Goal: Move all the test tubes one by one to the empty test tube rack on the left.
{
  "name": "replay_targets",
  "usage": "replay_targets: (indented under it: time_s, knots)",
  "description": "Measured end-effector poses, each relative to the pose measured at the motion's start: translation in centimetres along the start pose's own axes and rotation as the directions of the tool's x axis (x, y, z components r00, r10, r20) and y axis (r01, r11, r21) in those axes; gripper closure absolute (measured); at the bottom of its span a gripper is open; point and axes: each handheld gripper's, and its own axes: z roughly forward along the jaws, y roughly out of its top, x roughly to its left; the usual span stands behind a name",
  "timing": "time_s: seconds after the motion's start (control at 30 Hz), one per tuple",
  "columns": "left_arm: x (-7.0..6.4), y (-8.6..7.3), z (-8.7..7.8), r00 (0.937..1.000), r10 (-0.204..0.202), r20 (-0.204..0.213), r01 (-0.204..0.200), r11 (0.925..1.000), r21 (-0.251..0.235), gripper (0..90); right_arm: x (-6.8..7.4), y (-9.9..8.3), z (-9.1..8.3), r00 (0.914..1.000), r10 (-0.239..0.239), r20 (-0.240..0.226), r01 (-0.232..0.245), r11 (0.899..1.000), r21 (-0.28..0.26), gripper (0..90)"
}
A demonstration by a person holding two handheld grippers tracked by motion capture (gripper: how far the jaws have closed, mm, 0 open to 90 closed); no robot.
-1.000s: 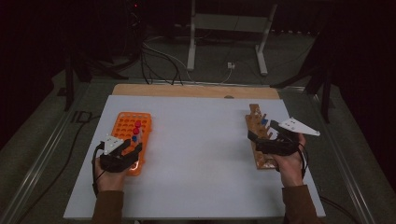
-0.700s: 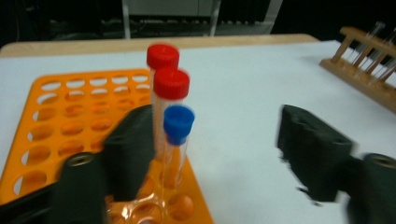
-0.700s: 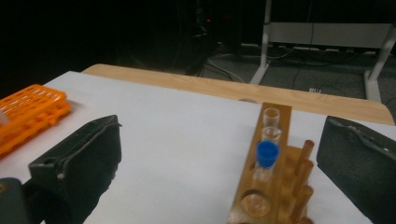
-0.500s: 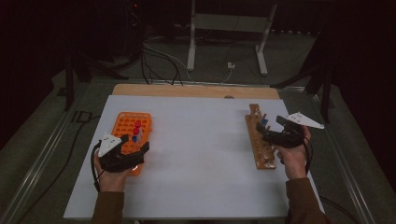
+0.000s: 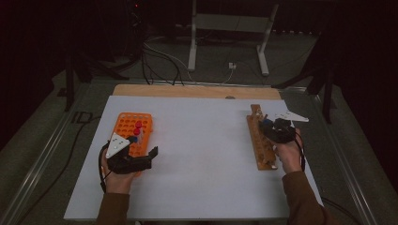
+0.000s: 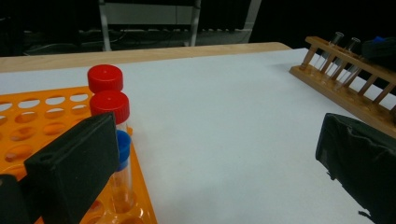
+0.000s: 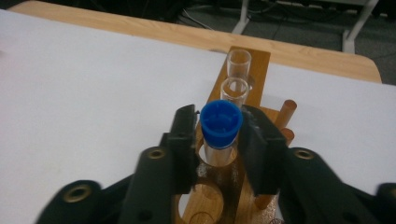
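My right gripper point(image 7: 220, 133) is shut on a blue-capped tube point(image 7: 221, 122), held upright with its lower end in a hole of the wooden rack point(image 7: 254, 60). Two empty open tubes point(image 7: 234, 88) stand in the holes just beyond. In the high view this gripper point(image 5: 268, 125) sits over the middle of the wooden rack point(image 5: 259, 152) at the right. My left gripper point(image 6: 215, 158) is wide open with nothing between its jaws. Its left jaw is beside the orange rack point(image 6: 46, 112), which holds two red-capped tubes point(image 6: 109, 103) and a blue-capped one point(image 6: 123, 142). From above, the left gripper point(image 5: 148, 158) lies at the near right corner of the orange rack point(image 5: 126, 123).
A white mat point(image 5: 202, 154) covers the table, with a bare wooden strip point(image 5: 197, 91) along the far edge. Between the two racks the mat is open. Cables and a metal stand point(image 5: 192, 42) sit on the floor behind the table.
My right hand has shifted slightly along the wooden rack with the tube in its jaws. The left gripper has swung a little rightward, off the orange rack's near corner.
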Motion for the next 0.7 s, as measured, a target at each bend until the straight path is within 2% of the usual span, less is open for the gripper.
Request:
replay_targets:
  time_s: [0.07, 0.33, 0.47, 0.7]
  knots:
    - [0.0, 0.0, 0.0, 1.0000, -0.001, 0.007, 0.001, 1.0000, -0.003, 0.5, 0.0, 0.0, 0.3, 1.0000, 0.002, -0.006, -0.002, 1.000, 0.007, 73.8]
    - [-0.3, -0.1, 0.2, 0.9999, 0.005, 0.016, -0.005, 1.0000, 0.000, 0.5, 0.1, 0.1, 0.5, 0.9999, -0.005, 0.012, 0.005, 1.000, 0.019, 76.1]
    - [-0.3, -0.1, 0.2, 0.9999, 0.005, 0.013, -0.005, 1.0000, -0.003, 0.5, 0.2, 0.4, 0.0, 0.9997, 0.016, 0.017, -0.016, 1.000, 0.008, 76.2]
    - [-0.3, -0.2, 0.2, 0.9999, 0.000, 0.014, 0.000, 1.0000, -0.007, 0.5, 0.8, 1.8, -1.7, 0.9993, -0.008, 0.036, 0.009, 0.999, -0.038, 76.3]
